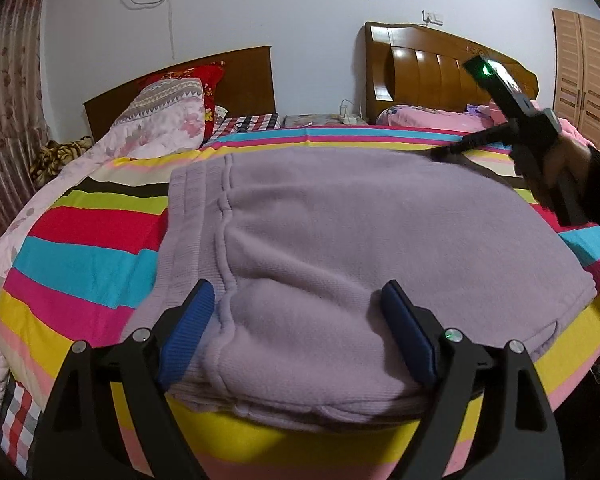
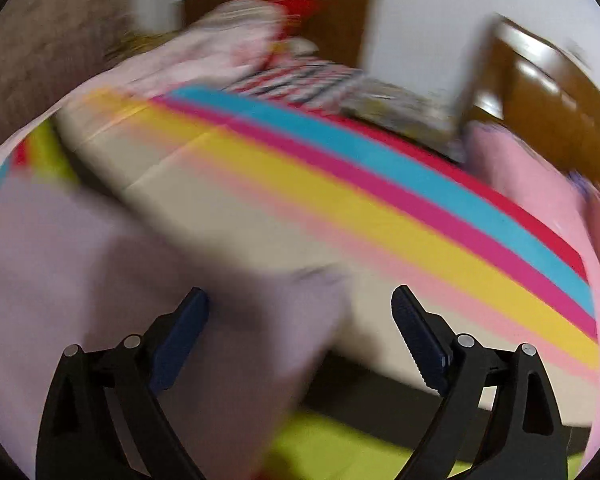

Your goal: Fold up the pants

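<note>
Pants [image 1: 340, 240] lie folded on bedspread [image 1: 80, 264]. Left gripper [image 1: 300, 300] straddles near fold, jaws wide, likely placed to pinch. Right gripper [image 2: 300, 300] wide, holding nothing.

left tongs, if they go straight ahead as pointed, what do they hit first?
The lilac pants. The left tongs are open, with the folded near edge already between their fingers, so contact looks almost immediate; exact depth is unclear.

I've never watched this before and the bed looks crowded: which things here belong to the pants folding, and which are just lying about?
Part of the job:
lilac pants
left gripper, open
right gripper, open
striped bedspread, the work surface

Just lying about:
patterned pillow
red pillow
pink bedding
power strip
</note>
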`<state>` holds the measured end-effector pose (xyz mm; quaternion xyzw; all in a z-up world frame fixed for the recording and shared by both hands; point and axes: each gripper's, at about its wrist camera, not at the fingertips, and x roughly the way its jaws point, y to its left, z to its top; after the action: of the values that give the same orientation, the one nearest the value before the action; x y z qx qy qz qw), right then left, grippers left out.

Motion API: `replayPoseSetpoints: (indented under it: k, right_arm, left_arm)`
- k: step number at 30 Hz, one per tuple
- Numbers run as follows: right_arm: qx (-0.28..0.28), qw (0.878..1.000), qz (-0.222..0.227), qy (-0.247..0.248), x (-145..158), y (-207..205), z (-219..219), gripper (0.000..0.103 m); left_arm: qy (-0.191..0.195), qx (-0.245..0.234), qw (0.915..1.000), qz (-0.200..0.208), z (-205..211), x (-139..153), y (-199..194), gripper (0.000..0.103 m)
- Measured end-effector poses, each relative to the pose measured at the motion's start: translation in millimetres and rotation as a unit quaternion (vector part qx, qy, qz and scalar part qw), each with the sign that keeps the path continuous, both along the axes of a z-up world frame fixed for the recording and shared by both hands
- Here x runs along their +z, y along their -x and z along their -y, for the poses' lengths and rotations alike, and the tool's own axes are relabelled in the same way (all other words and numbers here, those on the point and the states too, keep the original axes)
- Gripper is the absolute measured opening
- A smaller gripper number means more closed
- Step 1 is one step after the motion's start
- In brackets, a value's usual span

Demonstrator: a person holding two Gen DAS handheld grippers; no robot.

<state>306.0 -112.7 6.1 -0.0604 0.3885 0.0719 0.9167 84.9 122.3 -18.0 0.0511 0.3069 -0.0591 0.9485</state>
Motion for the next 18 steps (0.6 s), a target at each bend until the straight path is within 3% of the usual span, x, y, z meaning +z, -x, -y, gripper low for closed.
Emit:
replayPoseSetpoints:
  k: [2,4,6,8,12,16,18]
  right_arm:
    - [-0.053,0.996,0.053,-0.053,30.7,19.0,27.6,0.089]
    - [-0.050,0.993,0.070,-0.086,47.6,45.8,38.1,0.089]
    - [-0.012,0.991,0.069,-0.112,52.7,85.9,33.3,0.090]
    - [0.056,0.991,0.044,-0.113,42.9,124.9,13.5,0.092]
    - [0.133,0.989,0.040,-0.047,7.3,209.9,-32.5,0.094]
    - [0.148,0.988,0.042,0.006,-29.3,249.0,-58.0,0.094]
    - [0.132,0.990,0.039,-0.034,-37.9,244.9,-47.5,0.095]
  left_arm:
    - [0.003,-0.001,1.0000,0.001,-1.0,-0.1,1.5,0.085]
    - [0.003,-0.001,1.0000,0.003,-0.9,0.0,2.4,0.085]
    - [0.003,0.000,1.0000,0.004,-3.0,0.1,0.3,0.085]
    - [0.003,0.000,1.0000,0.004,-2.7,0.0,0.2,0.085]
    - [0.002,0.003,1.0000,0.001,-1.3,1.1,-0.4,0.085]
    - [0.002,0.004,1.0000,0.000,0.0,1.9,-1.2,0.086]
    - [0.000,0.007,1.0000,0.003,1.6,1.4,-0.8,0.086]
